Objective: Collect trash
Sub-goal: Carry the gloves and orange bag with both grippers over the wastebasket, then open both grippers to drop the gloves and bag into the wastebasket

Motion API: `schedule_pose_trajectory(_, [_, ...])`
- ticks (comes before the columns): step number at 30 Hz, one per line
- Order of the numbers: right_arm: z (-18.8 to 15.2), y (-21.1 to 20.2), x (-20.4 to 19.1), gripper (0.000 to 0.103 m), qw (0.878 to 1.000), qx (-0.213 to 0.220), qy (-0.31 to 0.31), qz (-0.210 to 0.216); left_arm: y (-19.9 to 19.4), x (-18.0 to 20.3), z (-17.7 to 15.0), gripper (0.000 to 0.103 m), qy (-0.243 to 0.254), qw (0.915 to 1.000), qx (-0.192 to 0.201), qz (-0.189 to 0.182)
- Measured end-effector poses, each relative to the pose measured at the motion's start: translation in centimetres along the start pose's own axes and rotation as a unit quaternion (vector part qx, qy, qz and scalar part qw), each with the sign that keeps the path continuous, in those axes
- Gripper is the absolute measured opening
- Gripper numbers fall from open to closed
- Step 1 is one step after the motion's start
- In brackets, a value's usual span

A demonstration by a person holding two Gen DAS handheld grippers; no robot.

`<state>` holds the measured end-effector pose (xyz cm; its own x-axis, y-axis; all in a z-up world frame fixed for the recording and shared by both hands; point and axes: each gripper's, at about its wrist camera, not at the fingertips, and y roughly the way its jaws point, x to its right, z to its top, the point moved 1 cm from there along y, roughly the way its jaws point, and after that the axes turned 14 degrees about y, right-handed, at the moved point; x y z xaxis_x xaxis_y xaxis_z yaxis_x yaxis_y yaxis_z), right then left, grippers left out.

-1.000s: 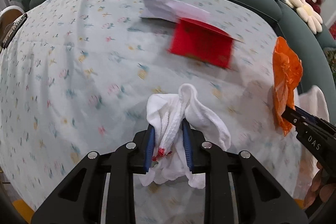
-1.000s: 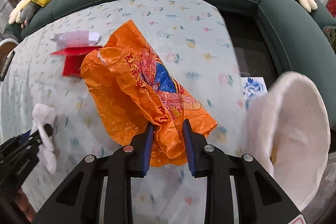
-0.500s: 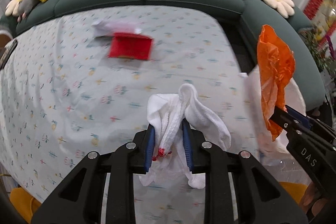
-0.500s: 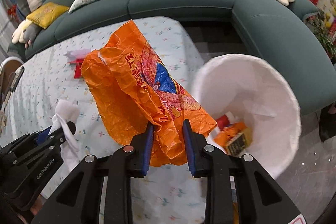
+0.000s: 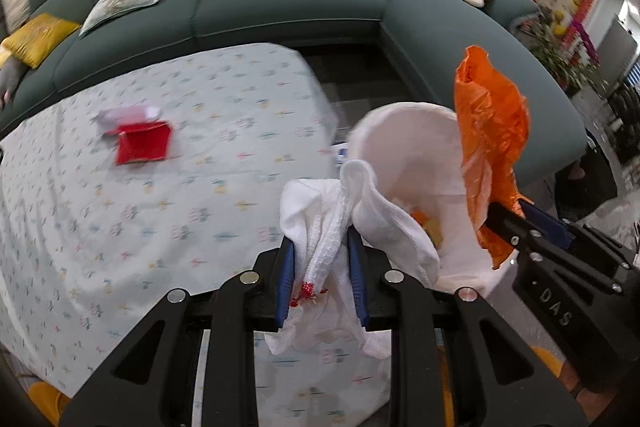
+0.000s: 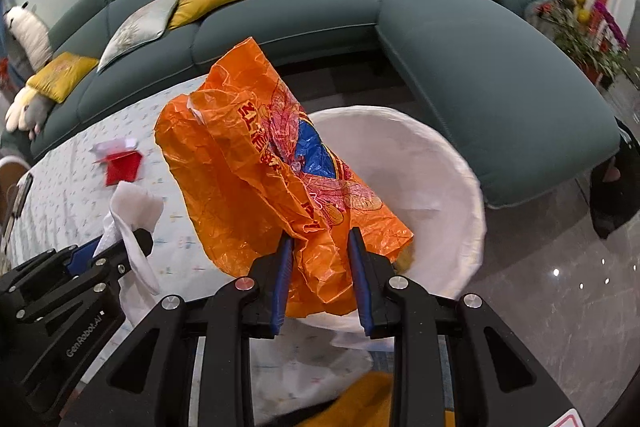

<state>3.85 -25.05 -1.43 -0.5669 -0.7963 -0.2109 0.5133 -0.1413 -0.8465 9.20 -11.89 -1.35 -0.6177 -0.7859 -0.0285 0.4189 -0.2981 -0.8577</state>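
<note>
The left gripper (image 5: 320, 259) had its blue-padded fingers (image 5: 285, 275) pinched on a crumpled white tissue (image 5: 340, 211), which bulged up above the tips and hung down below them. A speck of red showed on the tissue near the pads; what it was I could not tell.

The right gripper (image 6: 320, 263) squeezed the lower folds of an orange plastic bag (image 6: 256, 163) printed in red and blue, the rest of the bag standing up toward 11 o'clock from the fingers.

In the right wrist view the bag hung over the near rim of a white-lined trash bin (image 6: 440, 187), which sat at about 1 o'clock from the gripper, just off the edge of the table. In the left wrist view the same bin (image 5: 416, 147) opened at 1 o'clock, with orange and yellow scraps lying low inside it.

The table's flowered cloth (image 5: 160, 211) stretched away toward 10 o'clock, where a red packet (image 5: 142, 147) lay flat, touching a pale, blurred wrapper (image 5: 128, 114) just behind it. A dark green sofa (image 5: 288, 3) with yellow and grey cushions curved round behind.
</note>
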Motion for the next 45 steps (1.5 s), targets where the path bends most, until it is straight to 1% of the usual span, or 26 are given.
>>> schedule_pose_trajectory(7, [0.7,0.2,4.2,0.026,0.999,0.0,0.032,-0.012,1.1,4.0,2.0,0.024,0.025,0.9994,-0.003,-0.023])
schedule_pose_trajectory(15, [1.3,1.2,6.8,0.027,0.998,-0.004,0.053,-0.02,3.0,6.9,3.7,0.024,0.047,0.9983,-0.012,-0.034])
schedule_pose_trajectory(24, [1.8,2.4,8.6,0.027,0.997,-0.011,0.067,-0.028,4.9,8.3,4.6,0.025,0.058,0.9973,-0.023,-0.039])
schedule_pose_trajectory(29, [2.0,2.9,8.8,0.027,0.997,-0.013,0.071,-0.029,5.3,8.5,4.8,0.027,0.054,0.9971,-0.024,-0.048])
schedule_pose_trajectory(31, [2.0,3.1,8.6,0.028,0.997,-0.014,0.073,-0.029,5.5,8.4,4.8,0.027,0.054,0.9973,-0.022,-0.046])
schedule_pose_trajectory(33, [2.1,3.3,8.6,0.03,0.997,-0.016,0.075,-0.028,5.5,8.4,4.9,0.029,0.054,0.9974,-0.019,-0.043])
schedule_pose_trajectory(34, [2.1,3.3,8.5,0.031,0.997,-0.017,0.075,-0.027,5.5,8.4,4.9,0.033,0.054,0.9976,-0.019,-0.041])
schedule_pose_trajectory(36, [2.2,3.3,8.5,0.032,0.996,-0.015,0.079,-0.024,5.5,8.2,4.9,0.042,0.048,0.998,-0.018,-0.037])
schedule_pose_trajectory(37, [2.3,3.3,8.4,0.032,0.996,-0.015,0.081,-0.024,5.5,8.0,4.9,0.05,0.044,0.9983,-0.019,-0.033])
schedule_pose_trajectory(38, [2.3,3.3,8.4,0.033,0.996,-0.015,0.082,-0.025,5.4,7.9,4.9,0.056,0.041,0.9986,-0.017,-0.03])
schedule_pose_trajectory(39, [2.3,3.3,8.4,0.034,0.996,-0.015,0.082,-0.026,5.3,7.7,4.9,0.058,0.036,0.9989,-0.014,-0.024])
schedule_pose_trajectory(40, [2.3,3.3,8.4,0.037,0.996,-0.014,0.082,-0.026,5.2,7.5,5.0,0.06,0.034,0.9991,-0.012,-0.021])
schedule_pose_trajectory(41, [2.4,3.2,8.3,0.039,0.996,-0.011,0.082,-0.027,5.2,7.4,5.0,0.06,0.034,0.9992,-0.012,-0.02])
schedule_pose_trajectory(45, [2.5,2.9,8.1,0.04,0.996,-0.007,0.079,-0.03,5.0,7.1,5.1,0.06,0.033,0.9992,-0.011,-0.02])
